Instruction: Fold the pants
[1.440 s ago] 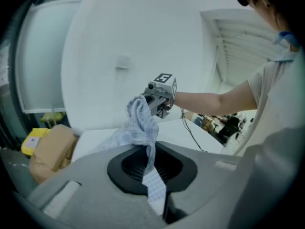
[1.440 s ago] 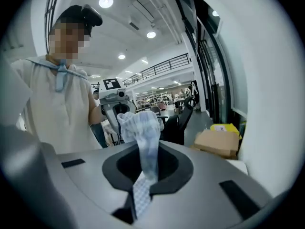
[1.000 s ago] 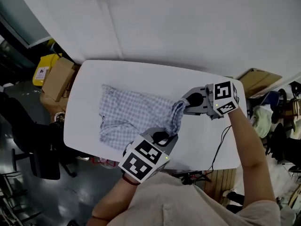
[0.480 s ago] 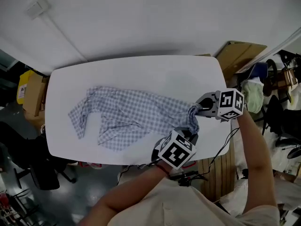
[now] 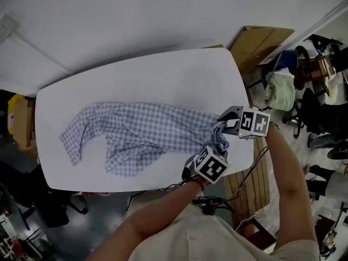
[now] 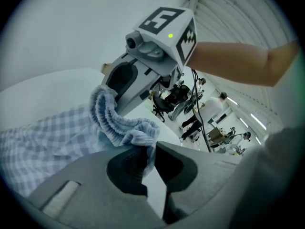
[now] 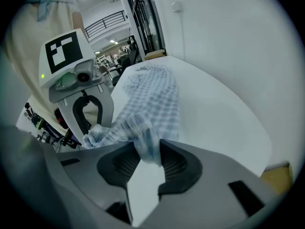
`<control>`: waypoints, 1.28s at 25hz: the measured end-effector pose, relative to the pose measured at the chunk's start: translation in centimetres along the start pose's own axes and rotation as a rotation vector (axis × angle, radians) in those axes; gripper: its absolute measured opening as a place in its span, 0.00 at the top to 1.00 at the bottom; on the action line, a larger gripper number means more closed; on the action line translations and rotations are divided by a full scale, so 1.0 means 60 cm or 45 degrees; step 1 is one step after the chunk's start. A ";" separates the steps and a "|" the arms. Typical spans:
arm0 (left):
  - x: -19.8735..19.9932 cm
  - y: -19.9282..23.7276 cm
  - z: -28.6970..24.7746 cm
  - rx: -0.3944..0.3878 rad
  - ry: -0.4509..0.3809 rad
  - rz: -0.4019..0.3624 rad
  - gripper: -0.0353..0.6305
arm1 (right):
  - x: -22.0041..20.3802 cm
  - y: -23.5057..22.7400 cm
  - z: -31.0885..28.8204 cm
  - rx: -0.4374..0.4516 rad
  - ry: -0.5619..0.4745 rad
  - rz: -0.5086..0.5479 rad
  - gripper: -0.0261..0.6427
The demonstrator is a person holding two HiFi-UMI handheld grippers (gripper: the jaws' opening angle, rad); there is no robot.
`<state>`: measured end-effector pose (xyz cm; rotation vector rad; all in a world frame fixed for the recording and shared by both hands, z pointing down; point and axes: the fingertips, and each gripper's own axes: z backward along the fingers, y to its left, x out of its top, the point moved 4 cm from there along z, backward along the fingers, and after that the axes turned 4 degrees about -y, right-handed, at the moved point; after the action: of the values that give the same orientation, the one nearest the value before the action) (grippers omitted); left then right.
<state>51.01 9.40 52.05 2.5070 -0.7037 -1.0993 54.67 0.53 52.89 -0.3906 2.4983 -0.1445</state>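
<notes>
The blue-and-white checked pants (image 5: 141, 135) lie stretched across the white table (image 5: 163, 75), legs to the left. The gathered waistband (image 5: 219, 134) is at the right end. My left gripper (image 5: 216, 148) comes in from the near edge and is shut on the waistband (image 6: 119, 125), pinching a fold of it between its jaws (image 6: 148, 151). My right gripper (image 5: 224, 125) faces it from the right. Its jaws (image 7: 147, 156) have just been opening, and the waistband (image 7: 138, 130) hangs loosely between them. The left gripper (image 7: 88, 111) shows in the right gripper view just beyond the cloth.
The table's right edge (image 5: 247, 145) runs close behind both grippers. A cardboard box (image 5: 261, 42), a pale bundle (image 5: 281, 88) and chairs stand to the right. A cable (image 5: 255, 162) hangs off the near right corner. A yellow box (image 5: 13, 116) sits far left.
Both grippers have carried the waistband toward the table's right end and down. The pants now lie drawn out longer and flatter across the table.
</notes>
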 end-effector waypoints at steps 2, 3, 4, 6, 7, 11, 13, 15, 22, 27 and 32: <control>-0.002 -0.014 -0.019 -0.022 0.027 -0.083 0.90 | -0.023 -0.001 0.010 -0.019 0.047 0.003 0.75; -0.002 -0.021 -0.026 -0.032 0.043 -0.136 0.90 | -0.032 -0.002 0.016 -0.033 0.066 0.002 0.73; -0.004 -0.028 -0.033 -0.038 0.064 -0.192 0.86 | -0.041 -0.004 0.022 -0.051 0.080 -0.001 0.71; -0.012 -0.041 -0.047 -0.051 0.116 -0.291 0.77 | -0.062 -0.009 0.039 -0.094 0.104 -0.010 0.65; -0.016 -0.048 -0.053 -0.061 0.138 -0.327 0.75 | -0.075 -0.011 0.050 -0.118 0.119 -0.018 0.62; -0.023 -0.079 -0.069 -0.116 0.150 -0.426 0.64 | -0.117 -0.015 0.100 -0.219 0.149 -0.084 0.62; -0.024 -0.088 -0.074 -0.114 0.165 -0.486 0.60 | -0.107 -0.014 0.116 -0.257 0.075 -0.131 0.63; -0.026 -0.092 -0.076 -0.111 0.165 -0.502 0.60 | -0.073 -0.002 0.116 -0.258 -0.036 -0.162 0.64; -0.028 -0.110 -0.033 -0.199 0.046 -0.299 0.60 | -0.008 0.049 0.047 -0.170 -0.109 -0.159 0.65; -0.084 -0.031 0.099 -0.197 -0.076 -0.032 0.61 | 0.083 0.072 0.014 -0.190 -0.295 -0.164 0.66; -0.194 0.097 0.259 0.064 -0.147 0.242 0.62 | 0.171 0.092 -0.045 -0.178 -0.406 -0.170 0.69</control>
<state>30.75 9.62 51.47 2.3731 -0.9901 -1.1765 43.76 2.65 48.43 -0.5897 2.1741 0.0382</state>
